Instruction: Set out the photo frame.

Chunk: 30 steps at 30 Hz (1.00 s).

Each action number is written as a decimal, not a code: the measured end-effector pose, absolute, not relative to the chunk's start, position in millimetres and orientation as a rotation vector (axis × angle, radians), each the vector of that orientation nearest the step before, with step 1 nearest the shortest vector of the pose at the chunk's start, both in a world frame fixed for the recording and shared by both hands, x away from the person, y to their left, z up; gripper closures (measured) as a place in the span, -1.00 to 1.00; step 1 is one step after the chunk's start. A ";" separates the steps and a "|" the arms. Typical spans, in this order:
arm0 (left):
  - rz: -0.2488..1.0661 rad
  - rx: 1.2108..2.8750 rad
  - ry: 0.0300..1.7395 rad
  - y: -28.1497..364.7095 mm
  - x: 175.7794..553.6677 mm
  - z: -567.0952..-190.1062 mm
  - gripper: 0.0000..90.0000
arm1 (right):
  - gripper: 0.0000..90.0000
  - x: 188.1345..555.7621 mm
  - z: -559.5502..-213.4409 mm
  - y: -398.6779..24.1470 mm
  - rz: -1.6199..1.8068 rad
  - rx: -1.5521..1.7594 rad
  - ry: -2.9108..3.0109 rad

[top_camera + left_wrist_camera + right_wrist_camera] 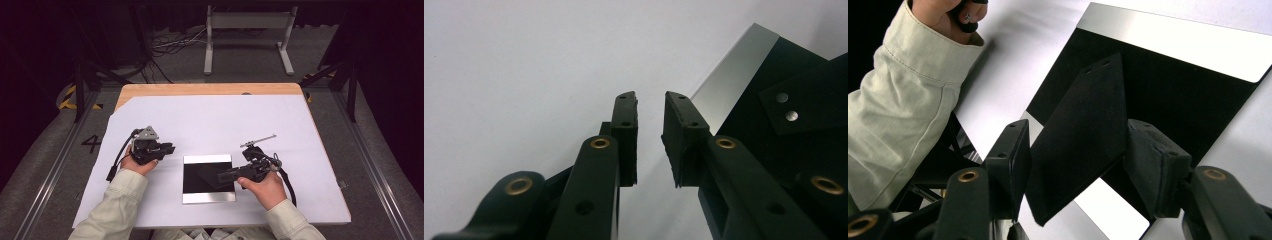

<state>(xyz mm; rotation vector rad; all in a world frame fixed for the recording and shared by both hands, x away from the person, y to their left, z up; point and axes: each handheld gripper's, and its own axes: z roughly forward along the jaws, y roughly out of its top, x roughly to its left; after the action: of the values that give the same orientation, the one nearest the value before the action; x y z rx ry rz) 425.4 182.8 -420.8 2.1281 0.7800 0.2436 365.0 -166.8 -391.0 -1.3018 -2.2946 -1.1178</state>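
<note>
My right tongs [1075,165] stood wide around a loose black plate [1083,145] over the mirrored tray [208,197], my empty, half-open left tongs [167,148] at its ten o'clock; tilted, it could slide off.

A black tray [208,197] with silver edge bands lies on white paper [210,120]; sleeves [117,200] pale beige.

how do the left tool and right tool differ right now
The right tool reaches over the black tray, a black flat pad between its open jaws; the left tool stands beside the tray over white paper, jaws empty and closer together. Both are black and hand-held.
</note>
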 end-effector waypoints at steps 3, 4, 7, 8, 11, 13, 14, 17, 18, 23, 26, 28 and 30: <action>0.242 2.129 0.778 182.7 425.6 -421.0 0.69 | -0.01 366.4 -393.9 -165.4 -1.108 -1.303 -2.284; 0.242 2.129 0.778 182.6 425.5 -421.0 0.69 | -0.01 367.0 -395.1 -164.9 -1.106 -1.302 -2.278; 0.243 2.130 0.777 182.6 425.5 -420.9 0.69 | -0.02 368.8 -399.1 -163.4 -1.089 -1.303 -2.271; 0.243 2.130 0.777 182.6 425.5 -421.0 0.69 | -0.02 369.1 -399.9 -163.1 -1.087 -1.304 -2.267; 0.245 2.133 0.776 182.3 425.6 -421.2 0.69 | -0.03 370.3 -402.9 -162.4 -1.077 -1.305 -2.256; 0.245 2.133 0.775 182.0 425.4 -421.2 0.69 | -0.03 370.7 -403.3 -162.6 -1.076 -1.302 -2.252; 0.240 2.133 0.780 181.7 425.0 -421.3 0.69 | -0.03 371.1 -403.8 -162.6 -1.075 -1.300 -2.248; 0.242 2.133 0.778 181.8 425.2 -421.4 0.69 | -0.03 371.9 -405.2 -160.9 -1.073 -1.296 -2.239; 0.242 2.133 0.779 181.9 425.2 -421.3 0.69 | -0.03 371.9 -405.5 -160.2 -1.072 -1.295 -2.237; 0.240 2.134 0.780 181.7 424.9 -421.4 0.69 | 0.01 372.3 -405.4 -156.9 -1.073 -1.270 -2.240; 0.242 2.133 0.782 181.7 425.1 -421.7 0.69 | 0.08 372.0 -402.5 -158.6 -1.086 -1.279 -2.244; 0.242 2.135 0.778 181.6 425.3 -421.7 0.69 | 0.10 371.8 -402.4 -158.5 -1.082 -1.281 -2.256; 0.240 2.136 0.778 181.3 425.1 -421.7 0.69 | 0.12 371.7 -402.2 -158.4 -1.081 -1.283 -2.259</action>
<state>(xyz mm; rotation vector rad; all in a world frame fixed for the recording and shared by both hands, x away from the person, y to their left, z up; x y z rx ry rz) 425.1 181.3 -421.7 2.1357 0.7784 0.2401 371.7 -158.4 -402.2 -1.2834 -2.2594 -1.0811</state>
